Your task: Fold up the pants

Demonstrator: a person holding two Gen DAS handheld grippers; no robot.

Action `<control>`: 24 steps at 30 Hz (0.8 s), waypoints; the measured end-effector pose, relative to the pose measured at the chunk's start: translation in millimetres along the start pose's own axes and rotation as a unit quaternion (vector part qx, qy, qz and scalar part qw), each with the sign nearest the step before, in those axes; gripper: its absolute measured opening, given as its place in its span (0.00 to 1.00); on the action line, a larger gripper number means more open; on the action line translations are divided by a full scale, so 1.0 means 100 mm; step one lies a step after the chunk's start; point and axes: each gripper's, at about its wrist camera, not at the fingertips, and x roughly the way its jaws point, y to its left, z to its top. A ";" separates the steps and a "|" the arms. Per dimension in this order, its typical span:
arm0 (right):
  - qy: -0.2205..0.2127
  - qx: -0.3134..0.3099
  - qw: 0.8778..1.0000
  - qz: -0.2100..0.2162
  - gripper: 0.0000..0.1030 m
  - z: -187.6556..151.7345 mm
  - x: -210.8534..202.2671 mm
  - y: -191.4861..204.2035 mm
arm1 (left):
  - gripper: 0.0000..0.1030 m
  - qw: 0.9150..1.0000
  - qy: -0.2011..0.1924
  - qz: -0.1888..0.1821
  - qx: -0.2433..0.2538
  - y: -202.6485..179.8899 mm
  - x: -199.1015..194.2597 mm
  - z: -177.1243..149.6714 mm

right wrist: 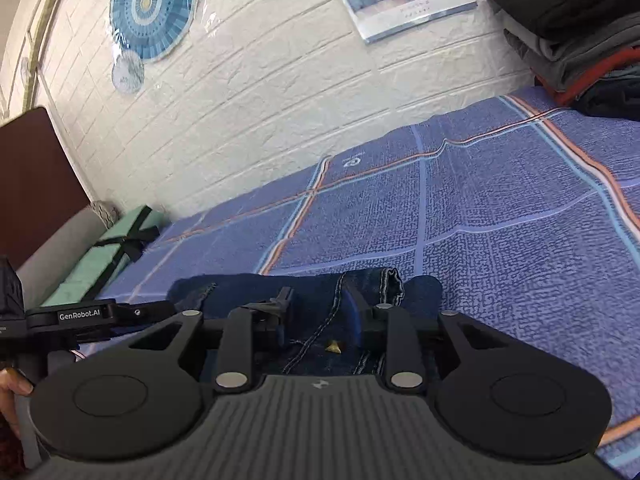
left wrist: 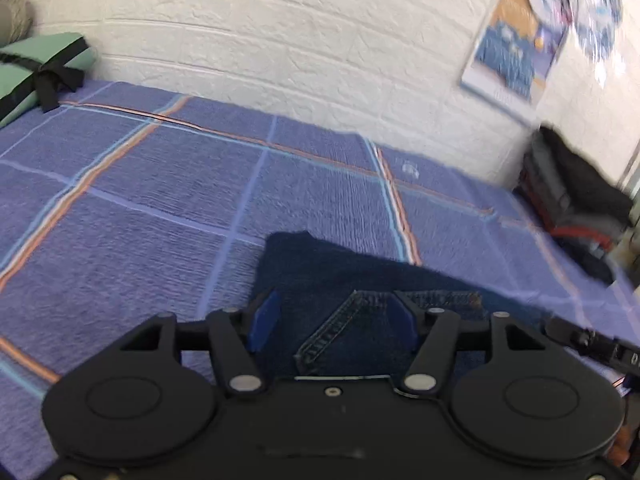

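Note:
Dark blue jeans lie folded on a purple plaid bedspread. My left gripper hovers low over their near part. Its blue pads stand wide apart, with a stitched seam lying flat between them. In the right wrist view the same jeans lie under my right gripper. One blue pad shows and the jaws stand apart over the denim and a small tan tag. Neither pair of pads presses the cloth. The left gripper reaches in from the left beside it.
A stack of folded clothes sits at the bed's far end by the white brick wall. A green folded pad with a black strap lies at the other end near a brown headboard. A person's hand shows at the left edge.

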 end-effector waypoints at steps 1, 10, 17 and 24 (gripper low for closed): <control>-0.002 0.005 1.000 0.004 0.82 0.01 -0.09 -0.02 | 0.63 1.000 -0.003 -0.003 -0.009 0.07 -0.09 0.01; 0.060 0.082 0.995 0.014 1.00 -0.11 -0.40 -0.32 | 0.70 0.996 0.053 -0.036 -0.066 0.61 -0.24 -0.04; 0.092 0.079 0.992 0.038 1.00 -0.19 -0.37 -0.24 | 0.65 0.994 0.074 -0.070 -0.046 0.61 -0.06 -0.09; 0.084 0.129 0.987 0.039 0.96 -0.14 -0.18 -0.34 | 0.59 0.990 0.086 -0.103 -0.034 0.48 0.24 -0.03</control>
